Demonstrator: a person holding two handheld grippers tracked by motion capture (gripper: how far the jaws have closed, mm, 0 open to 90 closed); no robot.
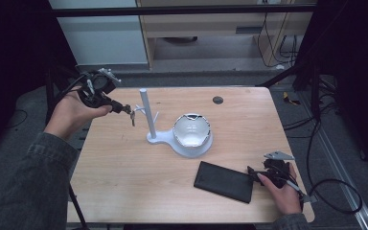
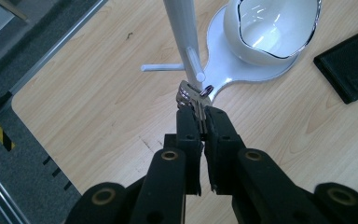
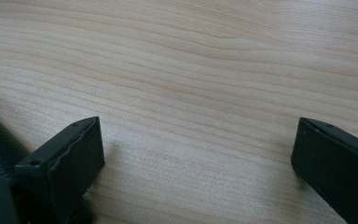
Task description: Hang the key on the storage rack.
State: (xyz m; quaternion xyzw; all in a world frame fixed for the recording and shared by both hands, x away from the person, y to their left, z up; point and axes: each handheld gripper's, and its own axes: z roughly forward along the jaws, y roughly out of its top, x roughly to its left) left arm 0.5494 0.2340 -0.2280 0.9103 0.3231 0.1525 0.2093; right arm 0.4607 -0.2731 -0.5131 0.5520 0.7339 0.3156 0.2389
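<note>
- The keys [image 2: 193, 97] sit clamped between the left gripper's [image 2: 204, 122] nearly closed jaws, held above the table [image 1: 124, 163].
- Just past the keys stands the white post [image 2: 179, 28], one peg [image 2: 195, 65] almost touching the key ring.
- Beyond the post, on the same base [image 2: 223, 70], the white bowl [image 2: 275, 28] looks empty.
- The right gripper [image 3: 198, 154] rests low on the table, jaws wide apart, gripping nothing.
- A black case [image 1: 224, 181] lies just beside it.

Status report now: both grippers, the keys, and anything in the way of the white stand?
Left gripper shut on keys, held beside white stand pegs. Right gripper open, resting on table by black case. Nothing blocks the pegs.
</note>
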